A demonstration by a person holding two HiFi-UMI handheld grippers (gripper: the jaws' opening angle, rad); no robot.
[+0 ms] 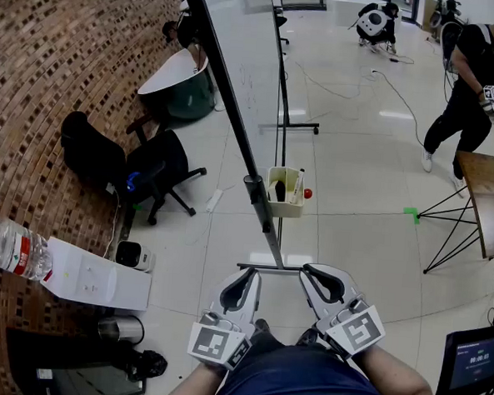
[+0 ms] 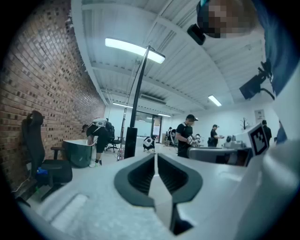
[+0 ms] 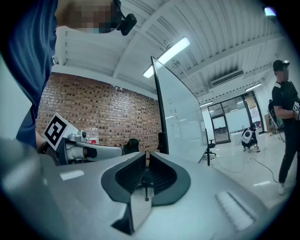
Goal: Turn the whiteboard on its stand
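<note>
— Where was the whiteboard (image 1: 246, 55)?

— Straight ahead, seen edge-on, with its dark frame running down to the stand foot (image 1: 268, 268) on the floor just in front of both grippers. Neither was touching it.

— And the jaws?

— The left gripper (image 1: 247, 274) and the right gripper (image 1: 313, 276) each had their jaws pressed together, with nothing between them.

— So what worried you?

— With the jaws closed, they could only push. A push on that thin frame edge could have slipped off, or shifted the whole stand instead of turning the board. A hard swing looked likely to rattle the basket (image 1: 285, 192) hung on the frame and spill what it held. The office chair (image 1: 157, 166) sat near the left face, and a cable (image 1: 337, 89) lay on the floor on the right, either of which might have fouled the stand.
</note>
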